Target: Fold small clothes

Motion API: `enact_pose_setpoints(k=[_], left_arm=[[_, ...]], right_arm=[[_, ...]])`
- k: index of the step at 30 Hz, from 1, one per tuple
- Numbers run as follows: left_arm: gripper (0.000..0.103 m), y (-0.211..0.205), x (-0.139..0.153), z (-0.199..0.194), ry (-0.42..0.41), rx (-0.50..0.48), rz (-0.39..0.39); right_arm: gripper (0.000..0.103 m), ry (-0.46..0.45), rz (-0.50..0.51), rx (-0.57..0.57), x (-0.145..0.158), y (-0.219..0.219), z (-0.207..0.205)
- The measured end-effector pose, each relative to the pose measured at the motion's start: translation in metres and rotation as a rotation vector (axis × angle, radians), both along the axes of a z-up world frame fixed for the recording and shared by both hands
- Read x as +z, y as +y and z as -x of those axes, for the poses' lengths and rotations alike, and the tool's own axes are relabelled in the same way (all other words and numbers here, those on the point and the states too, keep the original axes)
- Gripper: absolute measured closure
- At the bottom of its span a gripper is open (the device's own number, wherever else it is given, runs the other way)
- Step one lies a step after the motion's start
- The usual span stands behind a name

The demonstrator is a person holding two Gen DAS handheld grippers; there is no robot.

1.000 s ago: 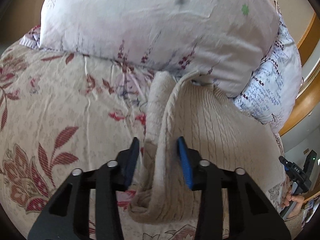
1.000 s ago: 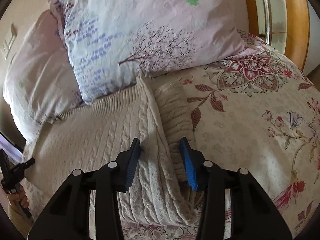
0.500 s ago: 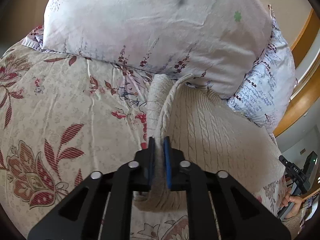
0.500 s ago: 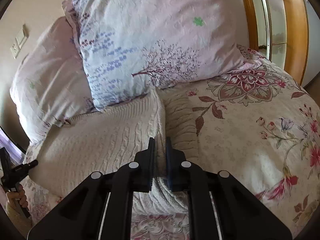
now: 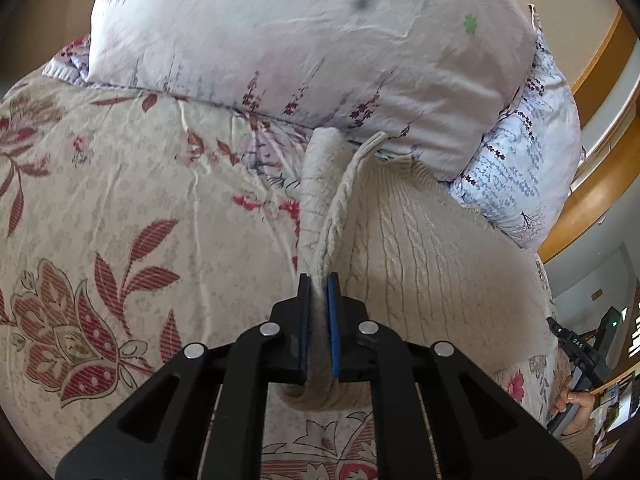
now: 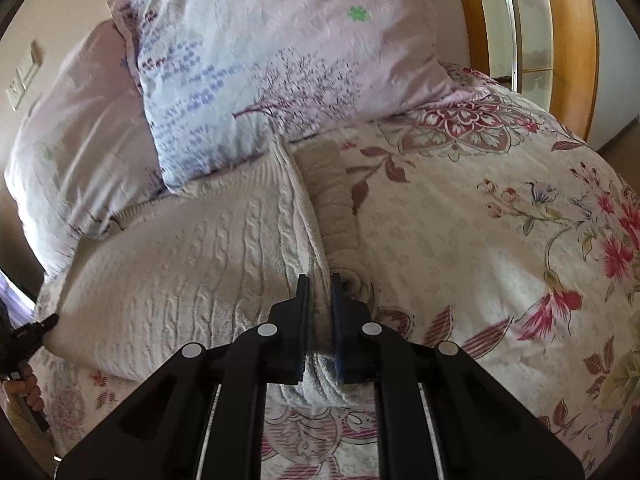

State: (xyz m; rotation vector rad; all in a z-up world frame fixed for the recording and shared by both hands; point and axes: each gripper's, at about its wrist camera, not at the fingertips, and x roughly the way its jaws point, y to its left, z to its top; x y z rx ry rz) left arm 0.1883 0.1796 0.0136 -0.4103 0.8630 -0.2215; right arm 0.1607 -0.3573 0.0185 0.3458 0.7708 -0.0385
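Observation:
A cream cable-knit sweater (image 5: pixel 420 240) lies spread on a floral bedspread (image 5: pixel 140 200), its far edge against the pillows. My left gripper (image 5: pixel 319 284) is shut on the sweater's left edge, pinching a raised ridge of knit; the left sleeve (image 5: pixel 316 184) lies along that edge. In the right wrist view the sweater (image 6: pixel 192 256) fills the left half. My right gripper (image 6: pixel 320 284) is shut on its right edge, with the right sleeve (image 6: pixel 336 208) lying beside the pinched ridge.
Two floral pillows (image 5: pixel 320 40) (image 6: pixel 280 60) lean at the head of the bed, touching the sweater's far edge. A wooden bed frame (image 6: pixel 568 40) runs along the right. The bedspread (image 6: pixel 500 240) extends to the right. A wall switch plate (image 6: pixel 24 76) is at far left.
Both grippers went from open around the sweater's side edges to shut on them, and the pinched edges have risen slightly off the bed.

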Motion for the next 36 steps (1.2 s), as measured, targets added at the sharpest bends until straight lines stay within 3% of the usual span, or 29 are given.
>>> enact_pose_setpoints(k=[5,9,10,11,12,13,17,22,31,33,36], left_arm=[[0.093,0.0,-0.007,0.0,0.002,0.006,0.001],[0.082,0.001,-0.006,-0.001,0.002,0.016,0.008],[0.074,0.003,-0.005,0.0,0.001,0.024,0.017],[0.058,0.005,-0.004,0.0,-0.001,0.036,0.022],[0.049,0.009,-0.002,0.001,-0.01,0.048,0.039],[0.046,0.014,0.0,0.001,-0.022,0.059,0.065],[0.033,0.024,0.001,-0.01,-0.007,0.074,0.165],[0.032,0.021,-0.006,-0.032,0.044,0.075,0.191],[0.034,0.002,-0.007,-0.052,0.036,0.034,0.18],[0.045,-0.002,-0.008,-0.055,0.041,0.024,0.186],[0.05,-0.006,-0.01,-0.06,0.048,0.033,0.211]], right_arm=[[0.092,0.034,0.036,0.0,-0.01,0.004,-0.008],[0.09,0.062,0.037,0.003,-0.007,0.004,-0.011],[0.087,0.068,0.016,0.0,-0.004,0.002,-0.012],[0.084,0.066,0.002,-0.008,-0.001,0.001,-0.011],[0.076,0.055,-0.003,-0.019,0.004,0.001,-0.01],[0.066,0.042,-0.003,-0.026,0.007,0.001,-0.009],[0.048,-0.033,0.038,0.046,0.026,0.026,-0.009],[0.044,-0.039,0.088,0.151,0.029,0.063,-0.022],[0.04,-0.012,0.103,0.205,0.02,0.083,-0.032],[0.038,-0.008,0.104,0.207,0.017,0.085,-0.032],[0.035,-0.014,0.105,0.208,0.015,0.087,-0.031]])
